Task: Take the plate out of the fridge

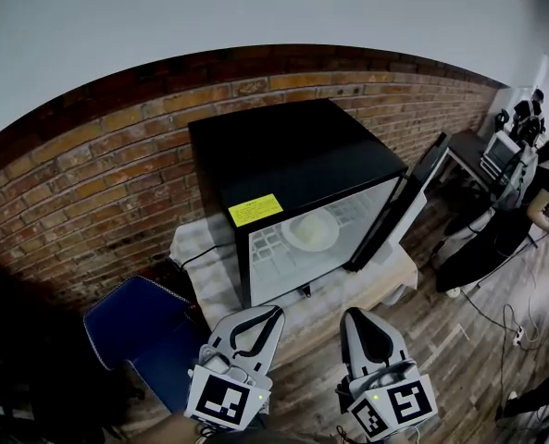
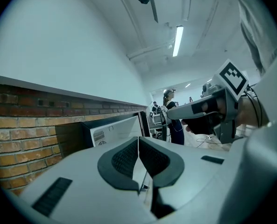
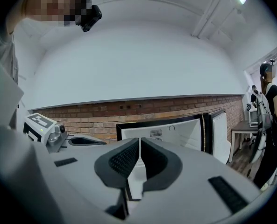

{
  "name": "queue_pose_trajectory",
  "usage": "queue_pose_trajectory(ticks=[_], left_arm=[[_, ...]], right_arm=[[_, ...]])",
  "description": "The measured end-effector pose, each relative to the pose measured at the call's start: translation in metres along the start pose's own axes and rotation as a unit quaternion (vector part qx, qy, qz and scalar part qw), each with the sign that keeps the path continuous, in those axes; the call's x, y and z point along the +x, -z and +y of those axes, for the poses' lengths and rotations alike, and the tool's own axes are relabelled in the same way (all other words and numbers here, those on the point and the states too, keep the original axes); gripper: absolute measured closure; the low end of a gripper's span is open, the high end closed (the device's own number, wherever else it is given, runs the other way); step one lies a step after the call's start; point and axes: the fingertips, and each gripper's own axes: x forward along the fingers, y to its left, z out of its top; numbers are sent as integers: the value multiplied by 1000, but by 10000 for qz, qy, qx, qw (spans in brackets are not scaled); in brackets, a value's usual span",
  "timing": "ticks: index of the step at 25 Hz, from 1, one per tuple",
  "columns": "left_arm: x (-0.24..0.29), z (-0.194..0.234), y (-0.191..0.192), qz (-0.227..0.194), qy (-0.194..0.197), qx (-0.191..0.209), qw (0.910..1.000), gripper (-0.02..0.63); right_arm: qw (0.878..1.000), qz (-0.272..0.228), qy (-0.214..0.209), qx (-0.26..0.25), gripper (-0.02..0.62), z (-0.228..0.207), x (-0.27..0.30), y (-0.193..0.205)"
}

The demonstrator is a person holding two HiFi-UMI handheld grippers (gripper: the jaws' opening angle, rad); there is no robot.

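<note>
A black fridge carried a yellow label. Its inside was white, as were the round plate and the grid-patterned shelf under it. The brick wall was red-brown with pale mortar lines, below plain white plaster. The chair was blue and the floor was brown wooden planks. The bench was light wood under a whitish cloth. The left gripper and right gripper were pale grey with dark ribbed pads, and each bore a cube of black-and-white square markers.
</note>
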Motion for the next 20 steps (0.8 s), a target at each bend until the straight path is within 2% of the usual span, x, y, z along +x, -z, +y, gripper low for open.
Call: queue_pose_trajectory(ticks=[9,14,20], left_arm=[[25,20,-7,-149,43,15,9999,586],[38,19,-9,-163,6,40,9999,586],[53,19,-13,-94,-236,22,9997,586]], right_arm=[[9999,-60,98,9,563,-17,27,-10],[10000,50,-56,14,561,-27,33,-7],[9993,151,-343,-41,561,-42,42,-6]])
